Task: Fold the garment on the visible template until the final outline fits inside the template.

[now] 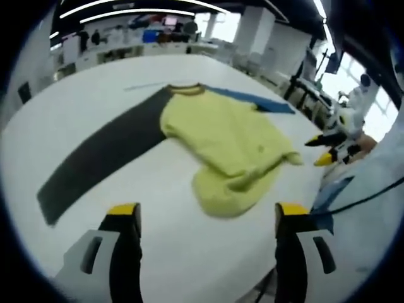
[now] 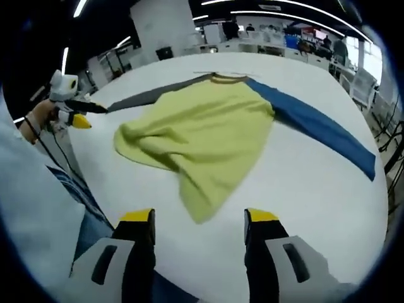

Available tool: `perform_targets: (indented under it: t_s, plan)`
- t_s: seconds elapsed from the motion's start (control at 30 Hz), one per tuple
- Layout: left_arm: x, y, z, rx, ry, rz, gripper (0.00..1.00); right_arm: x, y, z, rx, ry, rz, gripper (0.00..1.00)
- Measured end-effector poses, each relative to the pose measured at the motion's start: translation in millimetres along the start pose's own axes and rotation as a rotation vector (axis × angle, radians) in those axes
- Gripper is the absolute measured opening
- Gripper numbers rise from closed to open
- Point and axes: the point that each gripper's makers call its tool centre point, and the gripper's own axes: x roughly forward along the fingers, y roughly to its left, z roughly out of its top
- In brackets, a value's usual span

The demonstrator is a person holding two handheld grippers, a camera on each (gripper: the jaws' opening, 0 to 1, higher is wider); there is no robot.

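So, garment [image 1: 230,142] lies on white table [image 1: 177,252], yellow body w/ one dark grey sleeve [image 1: 101,161] and one blue sleeve [image 2: 319,126]. Both sleeves are stretched out flat to either side, which suggests the top was spread first, but the body is rumpled: lower hem bunched and partly flopped over itself, pointed flap of cloth toward the near table edge. Collar sits at the far side, away from the person. Can't make out a template outline under or around the cloth in either view; a thin line near the collar, too faint to call.

Left gripper [image 1: 208,218]: jaws wide apart, nothing between them, hovering above table just short of the bunched hem, aimed at it. Right gripper [image 2: 199,224]: same, jaws spread, empty, lined up on the pointed yellow flap. Each gripper also shows in the other's view, held out at the table side [image 2: 72,117] w/ a hand [image 2: 35,120] behind it. They come at the cloth from different sides, prob so each can take its own corner of the hem.

Judgement: fold not really started or needs redoing; body must be flattened before sleeves go in. Next move likely calls for pinching the hem edges and pulling taut. Risk: grabbing two layers at once, or dragging the sleeves out of line
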Motion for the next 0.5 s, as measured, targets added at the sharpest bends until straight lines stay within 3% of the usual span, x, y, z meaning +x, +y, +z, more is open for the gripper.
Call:
perform_targets:
  t_s: [0.23, 0.37, 0.5]
  plan:
    - [-1.9, 4.5, -1.4, -0.016, -0.014, 0.006, 0.8, 1.4, 3.4, -4.4, 0.025, -0.006, 0.003, 0.45]
    - [-3.5, 6.9, 2.2, -0.027, -0.041, 0.0, 0.69, 3.1, 4.6, -7.1, 0.039, -0.003, 0.008, 0.41]
    - [-1.8, 6.5, 3.7, -0.02, -0.046, -0.006, 0.68, 5.2, 4.9, -6.6, 0.062, -0.01, 0.008, 0.4]
